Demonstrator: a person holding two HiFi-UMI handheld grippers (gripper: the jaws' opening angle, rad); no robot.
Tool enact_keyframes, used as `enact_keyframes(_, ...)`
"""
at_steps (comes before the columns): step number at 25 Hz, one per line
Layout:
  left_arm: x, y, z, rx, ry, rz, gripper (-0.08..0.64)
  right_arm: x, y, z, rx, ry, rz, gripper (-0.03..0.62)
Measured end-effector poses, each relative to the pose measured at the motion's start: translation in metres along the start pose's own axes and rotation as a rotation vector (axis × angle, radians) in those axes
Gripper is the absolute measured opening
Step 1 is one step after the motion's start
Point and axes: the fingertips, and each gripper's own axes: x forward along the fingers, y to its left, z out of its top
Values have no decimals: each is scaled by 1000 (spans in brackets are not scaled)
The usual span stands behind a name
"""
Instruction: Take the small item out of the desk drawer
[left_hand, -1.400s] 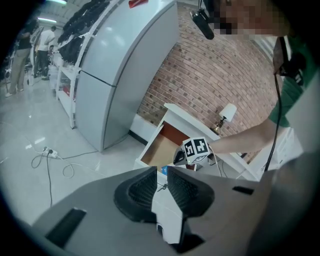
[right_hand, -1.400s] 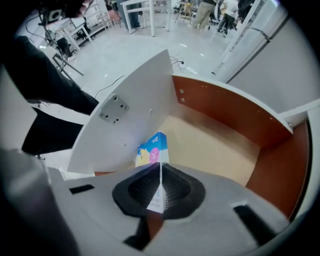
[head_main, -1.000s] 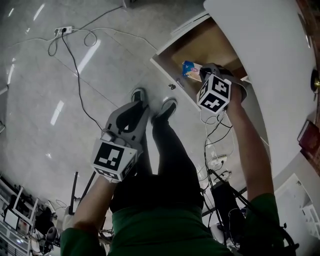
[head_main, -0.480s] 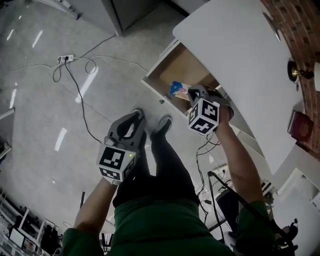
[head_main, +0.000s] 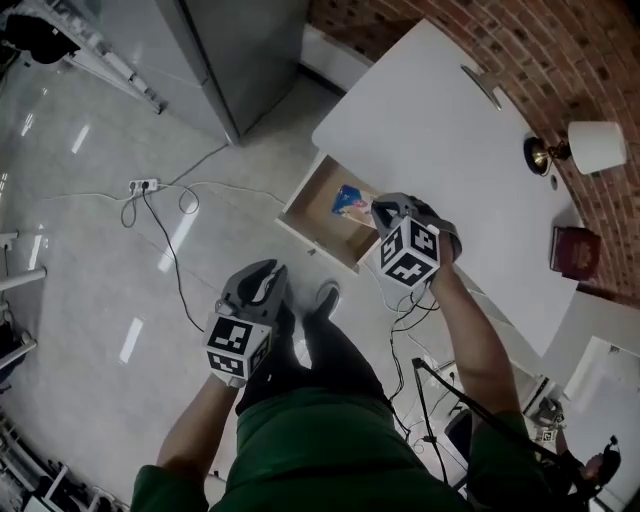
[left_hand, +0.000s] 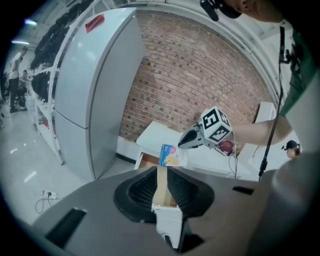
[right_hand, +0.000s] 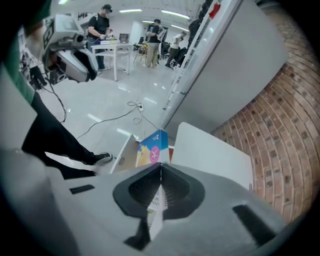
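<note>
Small blue packet (head_main: 349, 200), clenched edge-on in the right gripper (head_main: 376, 208), had risen clear of the open drawer (head_main: 318, 208) at upper centre, so the removal looked nearly complete, while the left gripper (head_main: 262, 276) hung slightly parted and empty.

The packet (right_hand: 152, 147) is half hidden inside the right tool (right_hand: 160, 167), its print too small to read.

White desk (head_main: 450, 130) carries a lamp (head_main: 585, 147) and dark red book (head_main: 574, 252) at its right end, drawer (head_main: 312, 205) pulled open; glossy floor (head_main: 90, 270) left of the desk holds a power strip (head_main: 143, 186) with looped cable (head_main: 175, 265).
</note>
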Motion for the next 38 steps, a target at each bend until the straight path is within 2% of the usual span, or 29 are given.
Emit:
enact_keyframes(7, -7, -12, 27, 23, -19, 9, 57, -16, -52, -21, 167, -15, -7, 6)
enact_keyframes(13, -15, -10, 28, 12, -28, 43, 57, -16, -92, -43, 253, -16, -14, 6)
enact_keyframes(17, -13, -22, 30, -19, 23, 39, 57, 2, -111, -64, 368, -47, 48, 6)
enact_keyframes(21, -11, -26, 34, -17, -1, 54, 57, 22, -117, -83, 508, -72, 122, 6)
enact_keyframes(24, -8, -28, 35, -35, 4, 60, 57, 33, -121, -97, 573, -74, 148, 6)
enact_keyframes(33, -5, -29, 35, -67, 11, 84, 57, 53, -118, -102, 567, -79, 166, 5)
enact_keyframes(38, -6, -28, 35, -75, -3, 93, 57, 57, -118, -96, 546, -106, 111, 5)
